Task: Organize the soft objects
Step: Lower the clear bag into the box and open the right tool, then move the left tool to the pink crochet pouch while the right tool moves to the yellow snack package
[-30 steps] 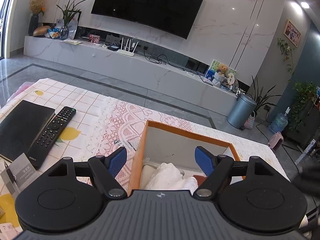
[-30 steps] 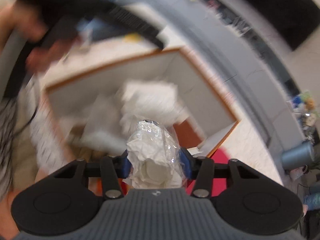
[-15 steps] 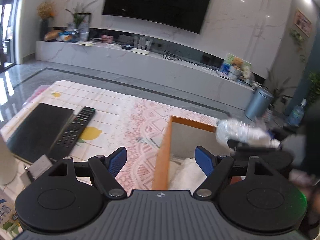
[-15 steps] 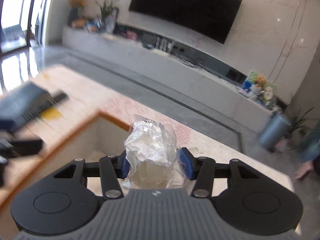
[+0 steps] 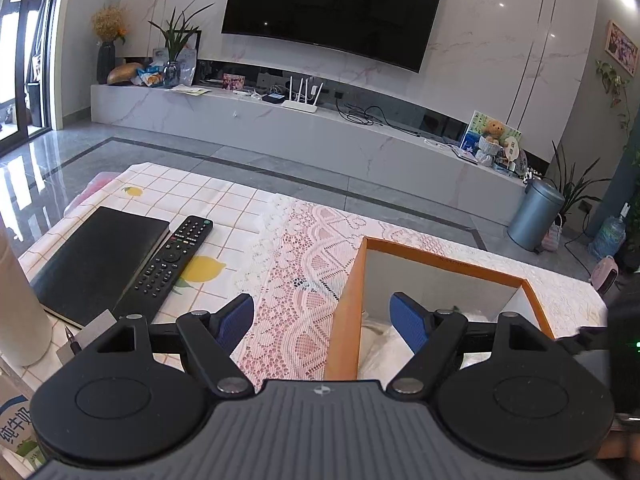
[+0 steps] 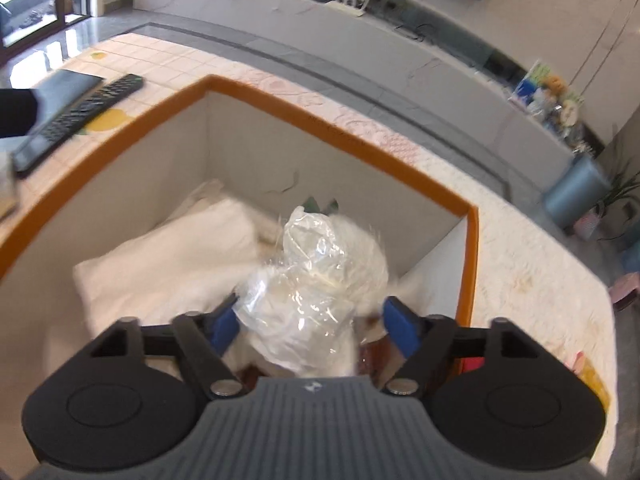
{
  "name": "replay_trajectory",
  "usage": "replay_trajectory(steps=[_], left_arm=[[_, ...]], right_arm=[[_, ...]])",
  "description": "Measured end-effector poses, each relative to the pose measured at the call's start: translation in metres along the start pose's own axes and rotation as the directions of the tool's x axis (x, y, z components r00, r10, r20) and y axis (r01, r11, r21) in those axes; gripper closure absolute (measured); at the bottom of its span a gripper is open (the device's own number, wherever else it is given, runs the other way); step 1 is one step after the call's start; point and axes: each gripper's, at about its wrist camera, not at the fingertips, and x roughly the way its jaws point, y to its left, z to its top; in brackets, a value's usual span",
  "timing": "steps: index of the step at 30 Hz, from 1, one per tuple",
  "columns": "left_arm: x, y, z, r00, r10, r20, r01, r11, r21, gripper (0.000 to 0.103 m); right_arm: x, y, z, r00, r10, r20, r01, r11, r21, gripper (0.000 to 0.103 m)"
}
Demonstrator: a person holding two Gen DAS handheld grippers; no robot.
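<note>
At the far left of the table lay a black book (image 5: 96,258) with a remote (image 5: 172,260) just beside it on the lemon-print cloth (image 5: 224,216), and a pen (image 5: 74,340) poked out near the book's near corner. To the right of those, pink lace (image 5: 304,276) ran under an orange-rimmed box (image 5: 348,312). The left gripper (image 5: 322,318) hung over the box's left wall with its jaws spread wide and nothing between them; one blue pad was over the lace, the other over the box's inside. Further right, the right gripper (image 6: 310,320) pointed down into the box (image 6: 336,128), its jaws opening, with a white bundle in clear plastic (image 6: 316,280) between them. The left pad looked to be just at the plastic's edge, though blur made contact hard to judge, and the right pad stood clear of it. The bundle sat low in the box, toward its right side, against a white folded cloth (image 6: 168,264) that filled the left part of the floor. Something green (image 6: 320,203) showed behind the bundle by the far wall, too hidden to tell what it was. Past the table stood the long marble bench (image 5: 304,128) under the television (image 5: 332,10), and at the far right a blue bin (image 5: 536,216).
</note>
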Motion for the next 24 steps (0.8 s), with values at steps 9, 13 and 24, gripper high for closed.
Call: replay_trajectory(steps=[9, 13, 24], left_arm=[[-0.014, -0.002, 0.000, 0.996, 0.056, 0.069, -0.055, 0.998, -0.020, 0.012], [-0.021, -0.008, 0.003, 0.993, 0.060, 0.100, -0.060, 0.998, -0.010, 0.012], [-0.066, -0.033, 0.000, 0.985, -0.014, 0.174, 0.010, 1.000, 0.029, 0.012]], right_arm=[[-0.072, -0.012, -0.021, 0.990, 0.024, 0.139, -0.033, 0.998, 0.061, 0.006], [-0.110, -0.035, -0.033, 0.971, -0.030, 0.238, 0.022, 0.999, 0.035, 0.004], [-0.203, -0.142, -0.085, 0.916, -0.214, 0.339, 0.156, 0.969, 0.189, 0.004]])
